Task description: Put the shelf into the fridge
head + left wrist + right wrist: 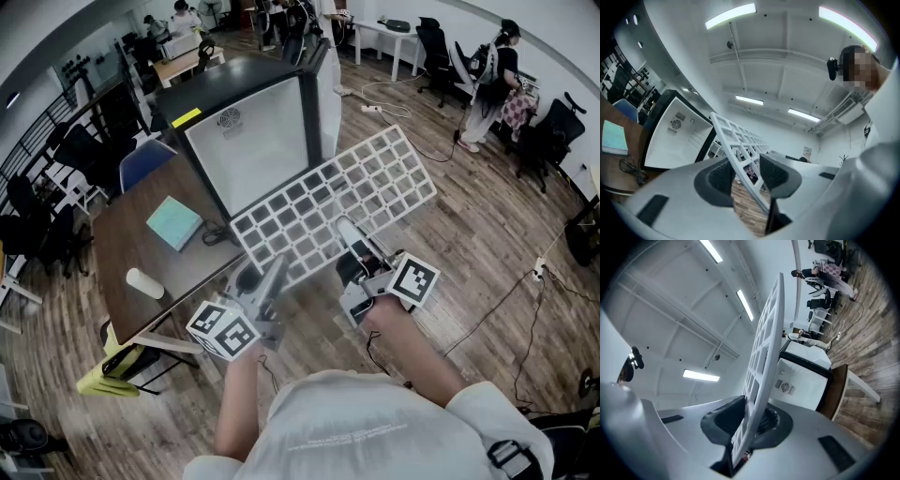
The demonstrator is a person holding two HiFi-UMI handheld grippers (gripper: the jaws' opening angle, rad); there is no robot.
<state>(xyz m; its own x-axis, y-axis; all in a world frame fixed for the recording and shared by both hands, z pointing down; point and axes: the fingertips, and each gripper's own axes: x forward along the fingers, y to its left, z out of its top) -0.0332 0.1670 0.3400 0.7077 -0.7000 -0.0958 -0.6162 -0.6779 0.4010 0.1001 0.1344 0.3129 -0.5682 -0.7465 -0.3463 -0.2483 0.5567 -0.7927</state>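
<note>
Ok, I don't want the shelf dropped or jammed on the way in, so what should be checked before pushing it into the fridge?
1. Right tongs clamped on the shelf: ok.
2. Left tongs gripping too: not ok, jaws apart, shelf edge merely between them.
3. Fridge door open: ok.
4. Shelf squared to the opening: not ok, it sits skewed, off to the right.
5. Rails inside ready to take it: cannot tell.

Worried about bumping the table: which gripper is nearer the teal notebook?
Left. The left gripper sits right of and below the teal notebook in the head view; the right gripper is farther right along the shelf.
</note>
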